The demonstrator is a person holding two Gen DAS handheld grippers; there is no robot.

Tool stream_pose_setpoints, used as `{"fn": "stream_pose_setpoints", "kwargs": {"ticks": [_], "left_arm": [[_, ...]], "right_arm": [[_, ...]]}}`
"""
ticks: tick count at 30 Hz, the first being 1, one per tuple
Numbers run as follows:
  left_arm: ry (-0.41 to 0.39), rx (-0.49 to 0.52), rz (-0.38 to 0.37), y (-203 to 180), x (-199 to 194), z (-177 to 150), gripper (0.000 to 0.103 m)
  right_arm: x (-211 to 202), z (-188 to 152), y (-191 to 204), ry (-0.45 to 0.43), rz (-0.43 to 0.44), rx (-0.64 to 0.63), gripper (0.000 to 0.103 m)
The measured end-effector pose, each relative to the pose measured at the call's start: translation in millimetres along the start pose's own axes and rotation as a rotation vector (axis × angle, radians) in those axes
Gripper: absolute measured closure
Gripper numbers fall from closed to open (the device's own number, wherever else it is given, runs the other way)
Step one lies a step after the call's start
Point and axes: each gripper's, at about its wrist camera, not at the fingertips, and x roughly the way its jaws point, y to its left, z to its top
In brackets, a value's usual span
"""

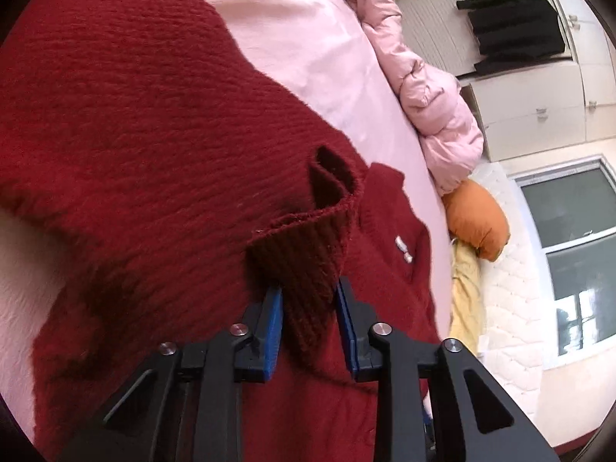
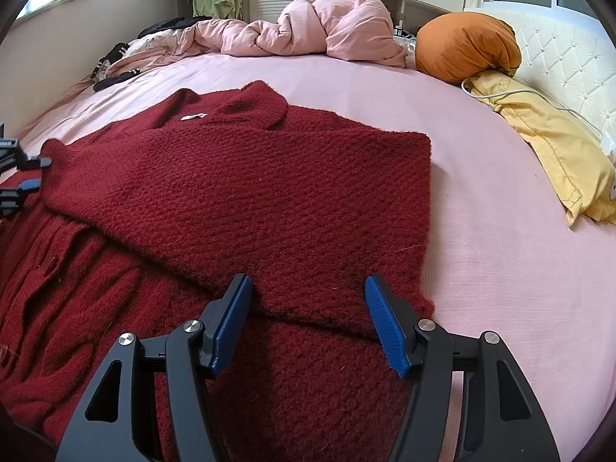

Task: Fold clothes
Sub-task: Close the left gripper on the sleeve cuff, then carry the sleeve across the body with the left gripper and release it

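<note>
Left wrist view: the left gripper (image 1: 310,308) pinches a ribbed cuff (image 1: 304,254) of the dark red knitted sweater (image 1: 134,134), lifting it off the pink bedsheet (image 1: 308,38). Right wrist view: the right gripper (image 2: 308,308) hovers wide apart, holding nothing, above the sweater's folded-over panel (image 2: 269,192); only here appears the yellow pillow (image 2: 558,146).

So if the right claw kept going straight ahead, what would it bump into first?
Probably the red sweater: the open right claw hovers low over its folded part, pointing across it. Depth is hard to judge.
</note>
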Motion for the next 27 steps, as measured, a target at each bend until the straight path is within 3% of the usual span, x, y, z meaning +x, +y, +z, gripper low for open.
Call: {"fn": "stream_pose_setpoints", "kwargs": {"ticks": [5, 8, 10, 13, 15, 18, 21, 23, 24, 25, 27], "left_arm": [[-0.020, 0.056, 0.001, -18, 3, 9, 0.086], [-0.015, 0.192, -0.054, -77, 7, 19, 0.086], [-0.017, 0.298, -0.149, -132, -1, 22, 0.087], [-0.099, 0.422, -0.413, -199, -47, 15, 0.087], [-0.157, 0.497, -0.445, -214, -73, 8, 0.086], [-0.171, 0.528, -0.256, -182, -65, 10, 0.086], [-0.148, 0.471, 0.085, -98, -23, 26, 0.087], [-0.060, 0.374, 0.232, -33, 3, 39, 0.087], [-0.048, 0.358, 0.235, -18, 5, 39, 0.088], [-0.066, 0.366, 0.186, -7, 1, 37, 0.088], [-0.084, 0.392, 0.182, -9, -1, 34, 0.088]], "right_arm": [[0, 0, 0, 0.000, -0.001, -0.001, 0.041], [0, 0, 0, 0.000, -0.001, -0.001, 0.041], [0, 0, 0, 0.000, -0.002, -0.001, 0.041], [0, 0, 0, 0.001, -0.003, -0.002, 0.041], [0, -1, 0, 0.001, -0.003, -0.004, 0.041], [0, -1, 0, 0.001, -0.002, -0.004, 0.040], [1, 0, 1, 0.002, -0.007, -0.010, 0.040], [2, 0, 1, 0.002, -0.007, -0.012, 0.040], [2, 0, 1, 0.003, -0.006, -0.012, 0.040], [3, 1, 1, 0.003, -0.006, -0.013, 0.039], [3, 1, 2, 0.004, -0.007, -0.015, 0.039]]}}
